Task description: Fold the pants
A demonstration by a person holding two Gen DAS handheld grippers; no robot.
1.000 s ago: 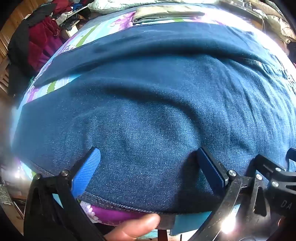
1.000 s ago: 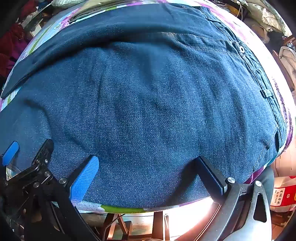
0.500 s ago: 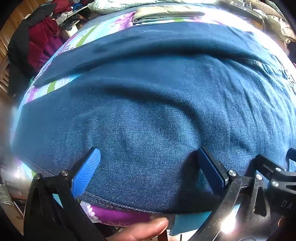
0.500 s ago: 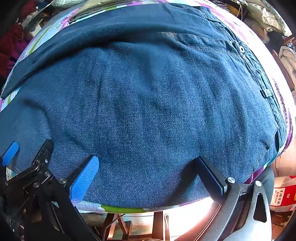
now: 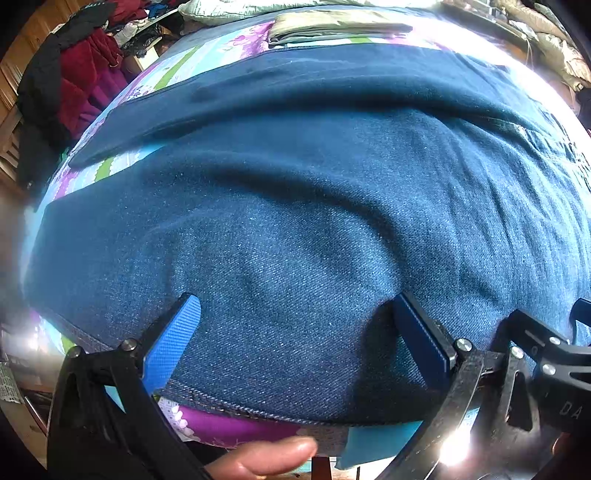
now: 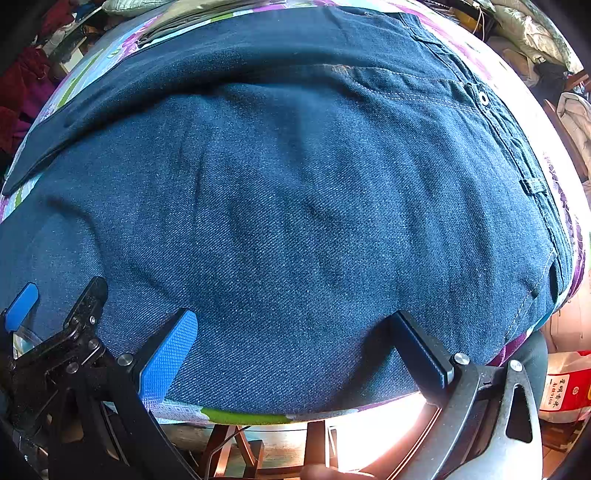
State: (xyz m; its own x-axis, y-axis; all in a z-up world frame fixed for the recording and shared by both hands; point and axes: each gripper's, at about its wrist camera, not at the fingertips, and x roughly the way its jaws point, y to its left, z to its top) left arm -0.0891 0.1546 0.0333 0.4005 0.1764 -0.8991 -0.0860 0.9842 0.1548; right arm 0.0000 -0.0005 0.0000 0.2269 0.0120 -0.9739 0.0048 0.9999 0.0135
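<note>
Dark blue denim pants point(image 5: 314, 221) lie spread flat across a floral-covered table, legs to the left and waistband point(image 6: 517, 155) with its metal button to the right. The near leg lies toward me, the far leg point(image 5: 295, 85) behind it. My left gripper point(image 5: 295, 306) is open above the near leg close to the front hem, with nothing between its blue fingers point(image 5: 173, 339). My right gripper point(image 6: 291, 321) is open too, over the thigh of the pants point(image 6: 295, 206) near the table's front edge. The left gripper's finger point(image 6: 22, 306) shows at the left in the right wrist view.
A floral cloth point(image 5: 229, 428) covers the table point(image 6: 243, 417). Folded beige garments point(image 5: 332, 26) lie at the far edge. Red and black clothes point(image 5: 74, 85) hang at the left. A person's finger point(image 5: 269, 456) shows below the front edge. A red and white bag point(image 6: 565, 387) stands at lower right.
The person's finger under the table's front edge has slid a little to the right. Both grippers and the pants have stayed in place.
</note>
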